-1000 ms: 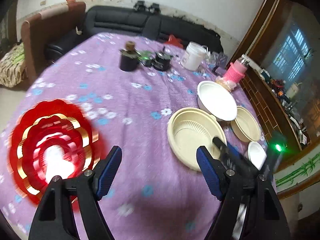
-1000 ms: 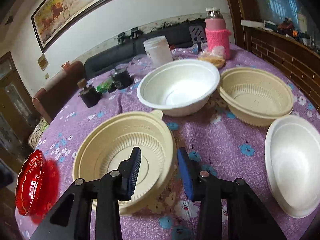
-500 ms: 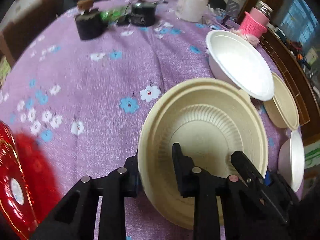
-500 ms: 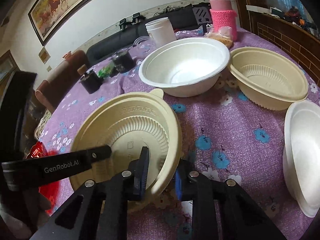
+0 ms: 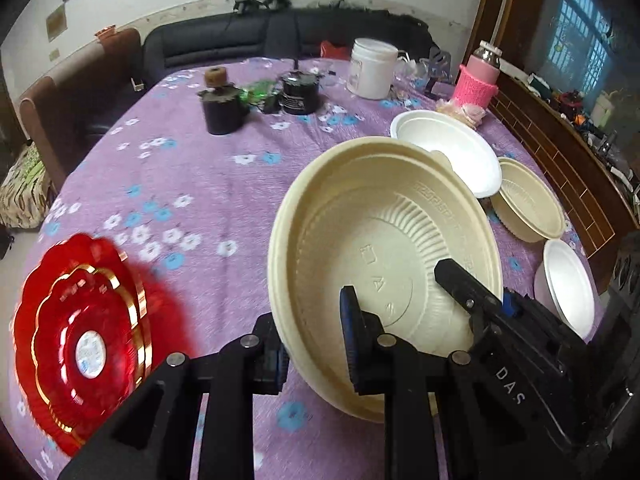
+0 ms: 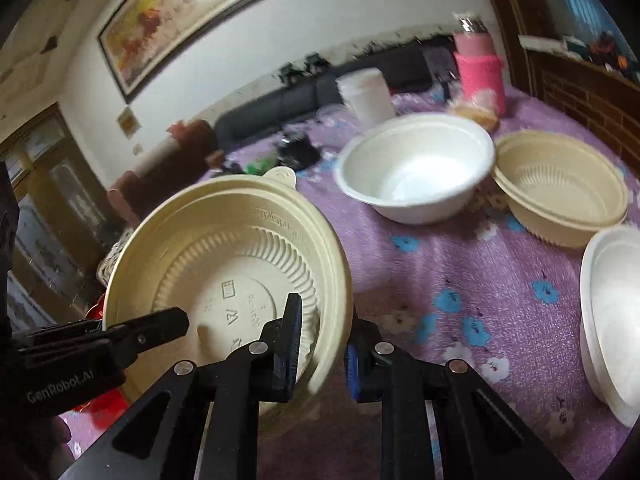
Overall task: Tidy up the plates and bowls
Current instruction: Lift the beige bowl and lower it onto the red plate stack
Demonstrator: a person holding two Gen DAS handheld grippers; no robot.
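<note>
Both my left tongs (image 5: 316,344) and right tongs (image 6: 322,354) pinch the cream bowl (image 5: 384,256) rim, tilted above the desk (image 5: 192,184).

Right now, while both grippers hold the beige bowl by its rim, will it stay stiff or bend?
The beige bowl looks thin and moulded, so its rim may flex. It is probably light. Its ribbed wall should add stiffness.

R gripper (image 6: 322,350) fingers (image 6: 290,344) clamp tilted beige bowl (image 6: 224,264) rim
</note>
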